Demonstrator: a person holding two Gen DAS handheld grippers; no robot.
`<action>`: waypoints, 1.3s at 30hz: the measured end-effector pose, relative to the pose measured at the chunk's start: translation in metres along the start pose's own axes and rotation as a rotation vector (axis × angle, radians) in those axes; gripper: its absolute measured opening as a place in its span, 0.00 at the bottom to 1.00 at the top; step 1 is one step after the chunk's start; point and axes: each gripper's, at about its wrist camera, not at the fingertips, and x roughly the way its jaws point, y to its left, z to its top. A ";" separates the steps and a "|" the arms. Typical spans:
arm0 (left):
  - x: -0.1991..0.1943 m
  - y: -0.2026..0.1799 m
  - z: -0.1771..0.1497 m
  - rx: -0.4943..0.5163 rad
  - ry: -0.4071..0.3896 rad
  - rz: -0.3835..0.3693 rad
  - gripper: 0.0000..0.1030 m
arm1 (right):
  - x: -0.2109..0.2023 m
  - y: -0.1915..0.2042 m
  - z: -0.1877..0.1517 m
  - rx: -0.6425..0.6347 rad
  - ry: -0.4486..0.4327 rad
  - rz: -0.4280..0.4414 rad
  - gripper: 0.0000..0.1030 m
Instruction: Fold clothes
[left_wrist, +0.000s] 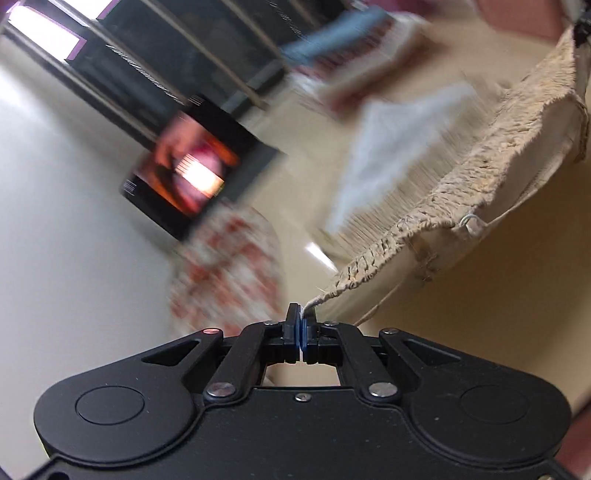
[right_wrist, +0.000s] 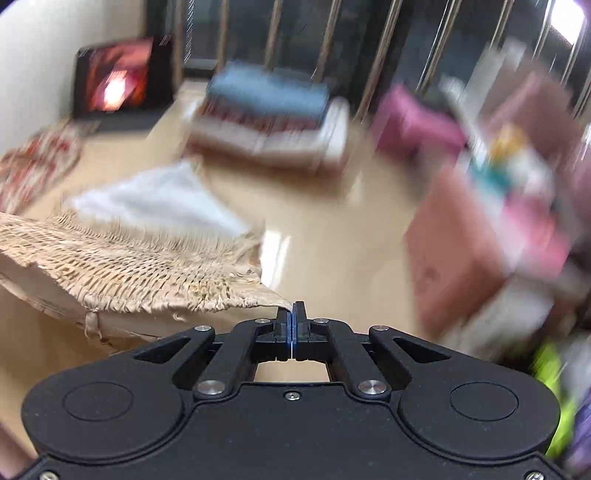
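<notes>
A beige garment (left_wrist: 491, 173) with a shirred, gathered band hangs in the air, stretched between both grippers above a cream floor. In the left wrist view my left gripper (left_wrist: 302, 317) is shut on one corner of it, and the cloth runs up to the right. Seen from the right wrist, my right gripper (right_wrist: 291, 314) is shut on the opposite corner of the beige garment (right_wrist: 140, 266), which spreads away to the left. A white cloth (right_wrist: 159, 199) lies on the floor beyond it; the same white cloth (left_wrist: 391, 147) shows blurred in the left wrist view.
A stack of folded clothes (right_wrist: 269, 114) with a blue piece on top sits on the floor ahead. A red-and-white patterned cloth (right_wrist: 33, 162) lies at left near a lit screen (right_wrist: 122, 77). Pink cushions and a colourful heap (right_wrist: 491, 206) crowd the right. Dark window bars (right_wrist: 325, 40) stand behind.
</notes>
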 end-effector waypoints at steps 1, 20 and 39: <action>0.003 -0.014 -0.014 0.002 0.008 -0.020 0.01 | 0.004 0.005 -0.022 0.011 0.013 0.017 0.00; -0.020 -0.033 -0.084 -0.184 -0.085 0.064 0.92 | -0.020 0.003 -0.156 0.129 -0.104 0.067 0.47; -0.081 -0.048 -0.106 -0.610 -0.435 -0.083 1.00 | -0.063 0.072 -0.208 0.175 -0.300 0.245 0.96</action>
